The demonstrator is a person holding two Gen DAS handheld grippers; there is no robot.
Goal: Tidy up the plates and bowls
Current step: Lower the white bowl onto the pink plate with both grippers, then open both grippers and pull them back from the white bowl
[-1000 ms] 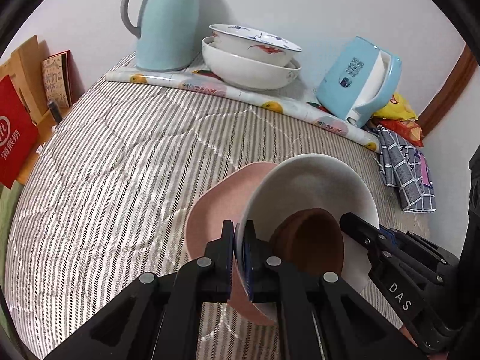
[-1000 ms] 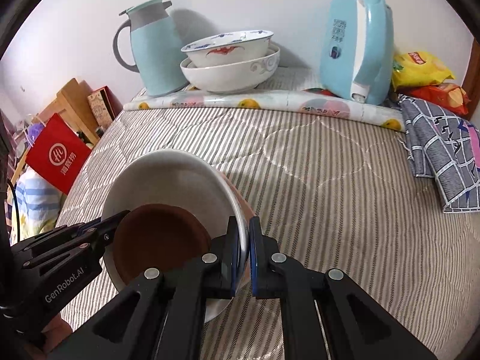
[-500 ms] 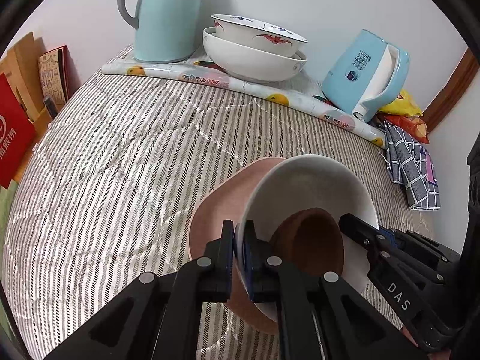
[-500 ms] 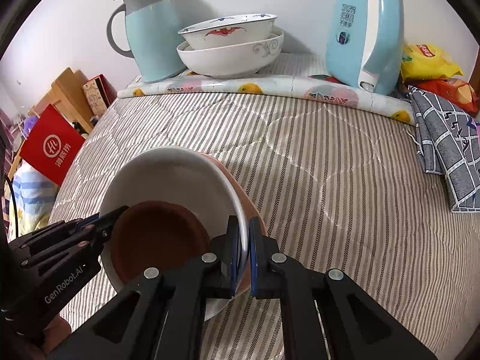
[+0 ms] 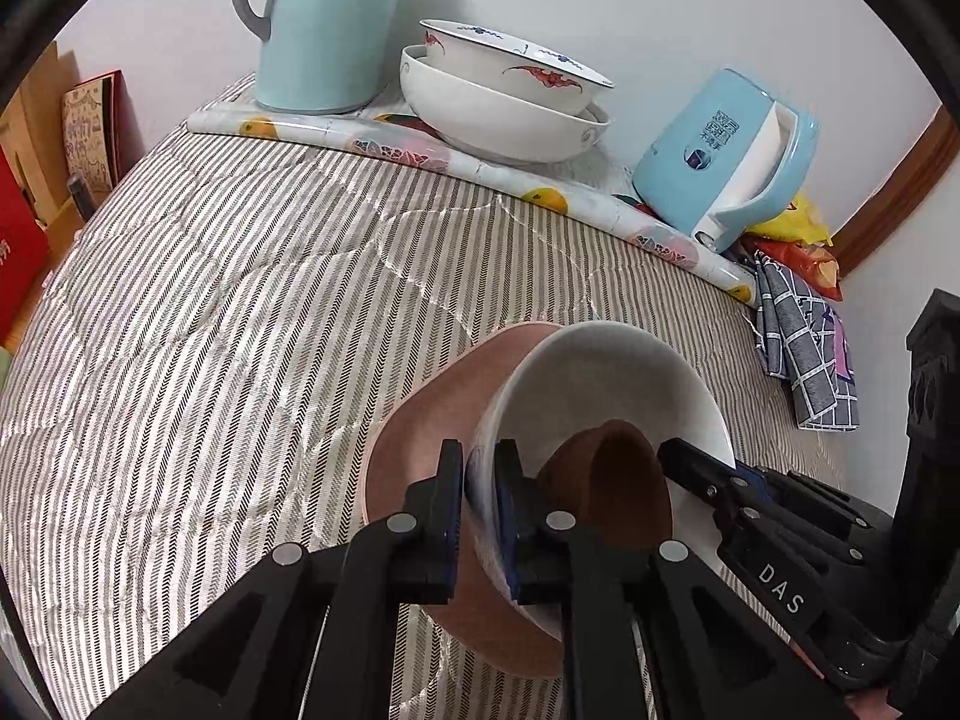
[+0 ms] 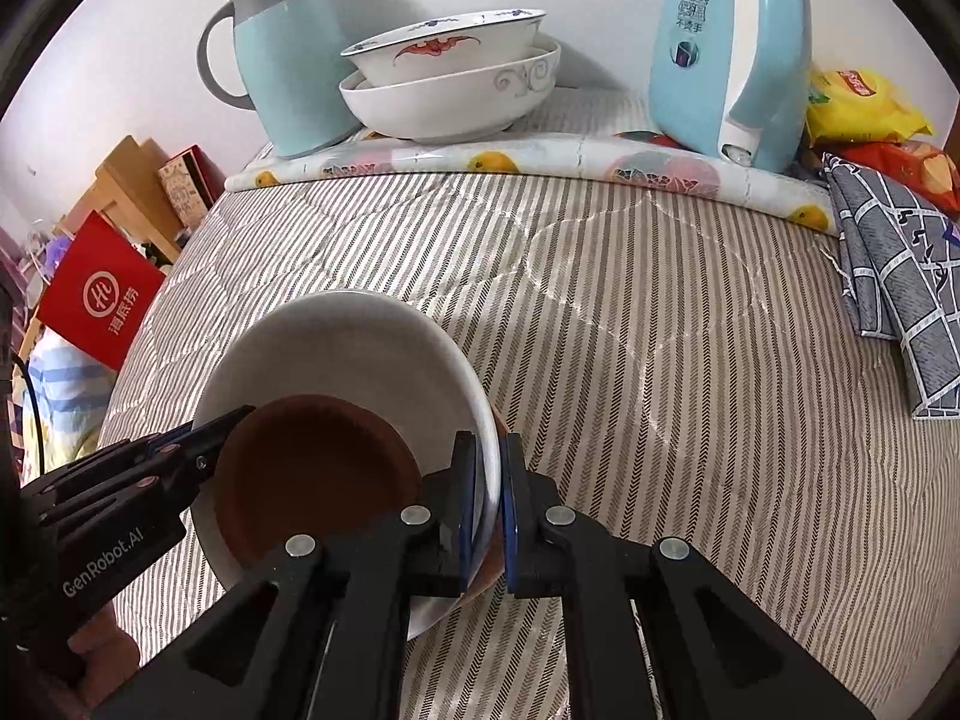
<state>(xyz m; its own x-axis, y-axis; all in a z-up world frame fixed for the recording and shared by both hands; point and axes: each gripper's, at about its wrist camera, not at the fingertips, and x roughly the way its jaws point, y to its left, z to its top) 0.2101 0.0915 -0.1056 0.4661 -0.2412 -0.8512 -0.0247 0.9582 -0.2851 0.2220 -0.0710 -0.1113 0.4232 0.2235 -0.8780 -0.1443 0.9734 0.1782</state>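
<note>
A white bowl holds a small brown bowl and sits in a pink plate. The stack is held above the striped quilt. My left gripper is shut on the white bowl's left rim. My right gripper is shut on its right rim; it also shows in the left wrist view. Two nested white bowls, the upper one with red and blue decoration, stand at the back.
A pale blue thermos jug stands left of the back bowls, a blue kettle right of them, all on a fruit-print mat. Snack bags and a checked cloth lie right. A red bag stands left.
Both grippers have carried the stack forward, closer to the bowls, jug and kettle at the back. The grips on the white bowl are unchanged.
</note>
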